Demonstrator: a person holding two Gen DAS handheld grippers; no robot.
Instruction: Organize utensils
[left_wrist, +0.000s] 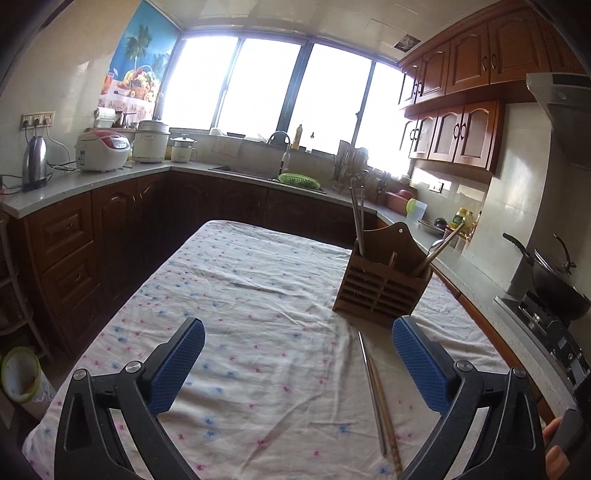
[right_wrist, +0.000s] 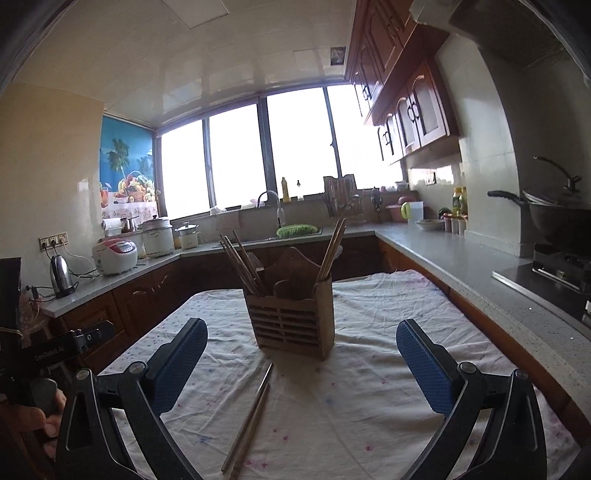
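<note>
A wooden slatted utensil holder (left_wrist: 380, 286) stands on the table's floral cloth (left_wrist: 240, 295), with chopsticks upright in its left and right compartments. Two loose chopsticks (left_wrist: 376, 395) lie flat on the cloth in front of it. My left gripper (left_wrist: 297, 363) is open and empty, hovering above the cloth, with the loose chopsticks just inside its right finger. In the right wrist view the holder (right_wrist: 291, 314) stands straight ahead and the loose chopsticks (right_wrist: 249, 417) lie between the fingers, nearer the left one. My right gripper (right_wrist: 301, 363) is open and empty.
Kitchen counters wrap around the table: a kettle (left_wrist: 34, 162) and rice cooker (left_wrist: 102, 149) at the left, a sink with a green basket (left_wrist: 299, 181) at the back, a wok on the stove (left_wrist: 557, 284) at the right. The left gripper's body (right_wrist: 48, 354) shows at the right view's left edge.
</note>
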